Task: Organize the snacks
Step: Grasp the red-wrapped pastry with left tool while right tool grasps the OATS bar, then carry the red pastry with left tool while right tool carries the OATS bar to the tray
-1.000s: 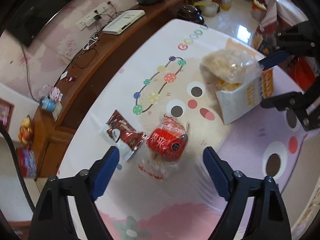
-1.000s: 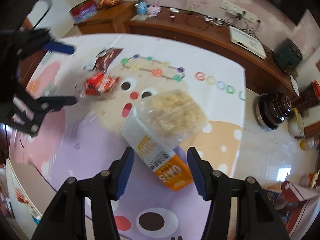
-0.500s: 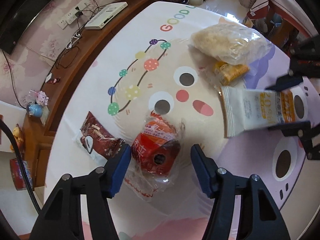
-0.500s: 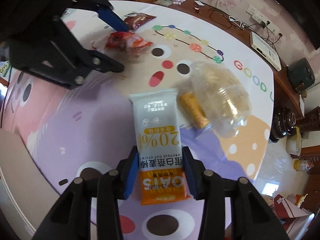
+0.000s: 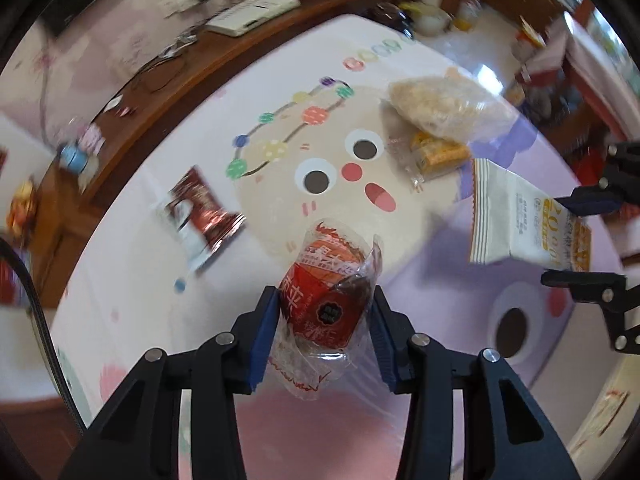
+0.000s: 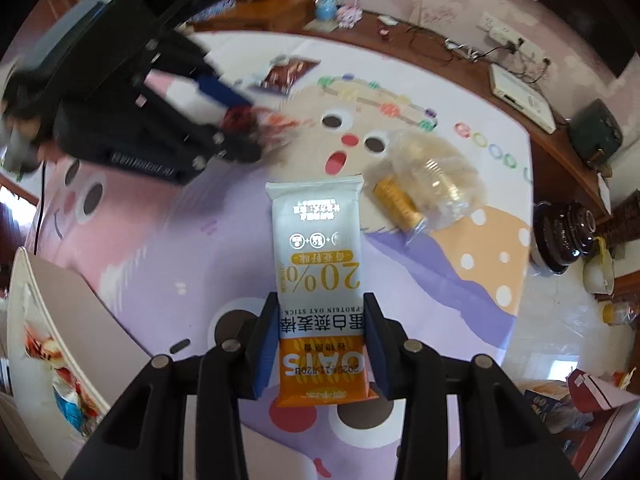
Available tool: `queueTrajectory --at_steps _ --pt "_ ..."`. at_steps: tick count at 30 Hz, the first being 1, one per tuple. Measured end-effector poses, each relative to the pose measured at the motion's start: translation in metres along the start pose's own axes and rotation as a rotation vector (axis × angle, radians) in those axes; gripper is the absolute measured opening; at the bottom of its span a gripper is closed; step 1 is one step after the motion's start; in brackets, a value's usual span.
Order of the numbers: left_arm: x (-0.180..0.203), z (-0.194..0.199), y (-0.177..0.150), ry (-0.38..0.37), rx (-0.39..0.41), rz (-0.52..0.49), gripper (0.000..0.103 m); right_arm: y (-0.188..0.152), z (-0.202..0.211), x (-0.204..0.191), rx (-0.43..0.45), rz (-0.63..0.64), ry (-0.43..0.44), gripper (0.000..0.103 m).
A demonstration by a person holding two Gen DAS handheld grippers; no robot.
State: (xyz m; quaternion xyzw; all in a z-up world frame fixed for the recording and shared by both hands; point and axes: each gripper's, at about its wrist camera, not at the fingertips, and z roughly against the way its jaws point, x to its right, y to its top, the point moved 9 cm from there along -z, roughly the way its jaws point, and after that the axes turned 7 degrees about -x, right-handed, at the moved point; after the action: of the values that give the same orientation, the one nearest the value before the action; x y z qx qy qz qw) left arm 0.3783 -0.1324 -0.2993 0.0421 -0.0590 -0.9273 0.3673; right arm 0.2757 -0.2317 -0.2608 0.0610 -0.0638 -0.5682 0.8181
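Your left gripper [image 5: 322, 332] fingers have just closed on the red wrapped snack [image 5: 326, 300]; right gripper [image 6: 320, 344] fingers have just closed on the oat bar packet [image 6: 320, 280] — both lifted off mid-bench, presumably for sorting. Clear bag [image 5: 444, 112], brown packet [image 5: 200, 208] remain.

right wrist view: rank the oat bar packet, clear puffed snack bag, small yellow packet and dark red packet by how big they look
1. oat bar packet, though it is nearest the camera
2. clear puffed snack bag
3. small yellow packet and dark red packet: look alike, not ranked
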Motion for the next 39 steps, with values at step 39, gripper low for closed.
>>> queueTrajectory --at_steps 39 --pt "0.131 0.229 -0.238 0.062 0.285 0.579 0.043 -0.143 0.228 -0.107 0.294 -0.251 0.117 0.040"
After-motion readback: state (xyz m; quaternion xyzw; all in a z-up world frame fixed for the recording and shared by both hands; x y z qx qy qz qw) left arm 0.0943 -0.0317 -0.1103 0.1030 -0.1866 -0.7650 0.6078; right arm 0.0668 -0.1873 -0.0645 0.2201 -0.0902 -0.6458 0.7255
